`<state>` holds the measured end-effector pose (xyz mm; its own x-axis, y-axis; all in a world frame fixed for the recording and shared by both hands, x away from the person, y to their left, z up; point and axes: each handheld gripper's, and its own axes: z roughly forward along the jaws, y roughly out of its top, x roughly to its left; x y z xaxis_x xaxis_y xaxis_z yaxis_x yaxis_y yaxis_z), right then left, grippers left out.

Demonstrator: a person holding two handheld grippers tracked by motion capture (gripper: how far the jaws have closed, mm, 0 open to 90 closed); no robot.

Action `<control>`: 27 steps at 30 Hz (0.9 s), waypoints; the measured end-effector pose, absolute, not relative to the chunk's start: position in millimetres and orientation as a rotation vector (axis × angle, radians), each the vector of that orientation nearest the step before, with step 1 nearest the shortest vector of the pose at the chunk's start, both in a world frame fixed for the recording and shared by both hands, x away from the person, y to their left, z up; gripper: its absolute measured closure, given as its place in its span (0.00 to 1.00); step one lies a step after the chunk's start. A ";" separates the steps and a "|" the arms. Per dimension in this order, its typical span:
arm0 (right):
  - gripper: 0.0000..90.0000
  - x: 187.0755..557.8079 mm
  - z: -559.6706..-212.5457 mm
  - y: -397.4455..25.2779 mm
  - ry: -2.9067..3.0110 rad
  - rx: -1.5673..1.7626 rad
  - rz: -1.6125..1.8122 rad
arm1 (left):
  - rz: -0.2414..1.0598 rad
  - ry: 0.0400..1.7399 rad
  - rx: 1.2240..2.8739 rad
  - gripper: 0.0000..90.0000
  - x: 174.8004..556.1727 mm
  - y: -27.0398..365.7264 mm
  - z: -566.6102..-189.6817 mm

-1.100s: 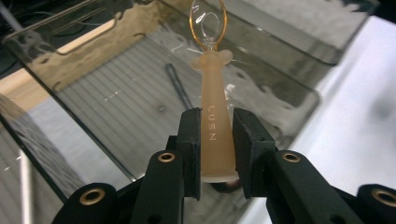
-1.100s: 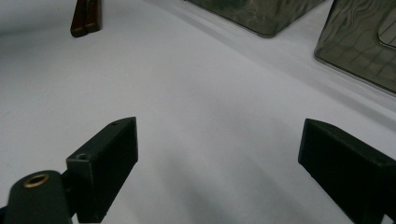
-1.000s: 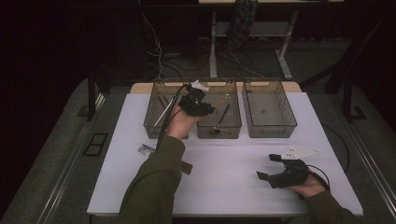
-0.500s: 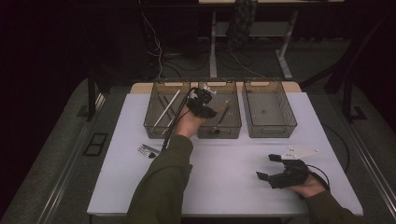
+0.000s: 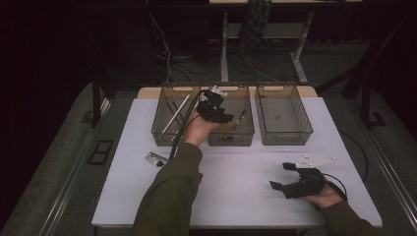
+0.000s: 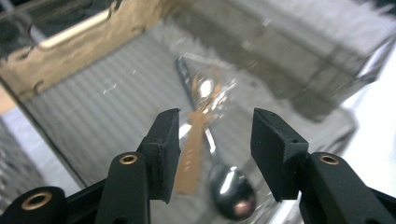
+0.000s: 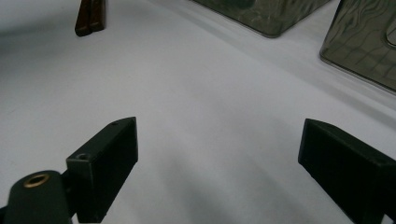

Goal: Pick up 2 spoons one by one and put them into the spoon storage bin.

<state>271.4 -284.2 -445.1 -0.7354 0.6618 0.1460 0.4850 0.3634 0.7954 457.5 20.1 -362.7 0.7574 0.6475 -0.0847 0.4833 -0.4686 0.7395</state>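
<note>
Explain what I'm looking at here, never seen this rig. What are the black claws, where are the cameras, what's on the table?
No robot here: a person holds a two-jaw tool in each hand. The high view looks down on a white table; the other two pictures come from cameras riding on each tool, looking along its black jaws.

The left hand-held gripper is over the middle bin of three clear bins. Its own view shows open jaws with nothing between them, above a spoon lying in the bin.

The right hand-held gripper rests near the table's front edge, jaws wide open and empty.

The left bin holds a long pale utensil. The right bin looks empty. A fork lies on the table by the left sleeve.
</note>
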 end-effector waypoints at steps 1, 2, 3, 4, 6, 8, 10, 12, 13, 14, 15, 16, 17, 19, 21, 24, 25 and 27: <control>0.13 271.5 -445.2 -284.2 2.423 1.035 1.309 | 0.263 0.833 2.150 0.54 455.6 20.6 -360.9; 0.13 271.6 -445.3 -284.2 2.423 1.034 1.308 | 0.255 0.813 2.140 0.54 452.4 21.3 -358.1; 0.13 271.7 -445.3 -284.3 2.424 1.034 1.308 | 0.253 0.802 2.140 0.53 449.8 21.9 -356.1; 0.13 271.7 -445.4 -284.3 2.424 1.034 1.308 | 0.254 0.798 2.144 0.52 447.7 22.2 -354.4; 0.13 271.7 -445.5 -284.0 2.425 1.035 1.306 | 0.259 0.774 2.138 0.50 441.5 24.5 -350.5; 0.13 271.6 -445.5 -283.8 2.426 1.034 1.304 | 0.254 0.762 2.123 0.49 435.5 28.2 -347.3; 0.13 271.8 -445.6 -283.7 2.426 1.035 1.304 | 0.244 0.748 2.107 0.49 428.5 34.0 -344.3; 0.13 272.2 -445.7 -283.7 2.426 1.036 1.302 | 0.233 0.739 2.100 0.47 422.6 38.4 -342.8; 0.13 272.4 -445.8 -283.6 2.426 1.036 1.303 | 0.223 0.728 2.102 0.46 418.0 41.6 -342.2; 0.13 272.5 -445.9 -283.5 2.426 1.035 1.304 | 0.217 0.724 2.101 0.46 415.2 43.3 -342.1; 0.13 272.7 -446.0 -283.5 2.427 1.036 1.304 | 0.212 0.718 2.104 0.45 411.3 45.8 -342.0; 0.13 272.9 -446.1 -283.6 2.429 1.036 1.304 | 0.215 0.711 2.114 0.44 407.0 48.4 -341.8; 0.13 273.2 -446.1 -283.6 2.429 1.037 1.303 | 0.220 0.701 2.119 0.44 401.5 51.7 -341.9; 0.13 273.5 -446.3 -283.4 2.428 1.038 1.304 | 0.218 0.694 2.120 0.44 394.0 57.4 -343.0; 0.13 273.5 -446.4 -283.3 2.431 1.035 1.302 | 0.206 0.688 2.116 0.44 384.2 65.9 -346.1; 0.13 273.4 -446.2 -283.3 2.431 1.032 1.304 | 0.202 0.688 2.135 0.48 372.3 78.5 -351.9; 0.13 273.4 -446.3 -283.3 2.431 1.034 1.303 | 0.199 0.691 2.140 0.51 369.8 82.0 -353.5; 0.13 273.6 -446.5 -283.2 2.433 1.032 1.301 | 0.192 0.696 2.143 0.58 364.2 92.5 -357.7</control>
<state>273.6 -283.2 -446.5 -0.7376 0.6593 0.1459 0.4874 0.3701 0.7909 364.2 92.5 -357.7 0.8332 0.5429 -0.1053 0.4119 -0.4823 0.7731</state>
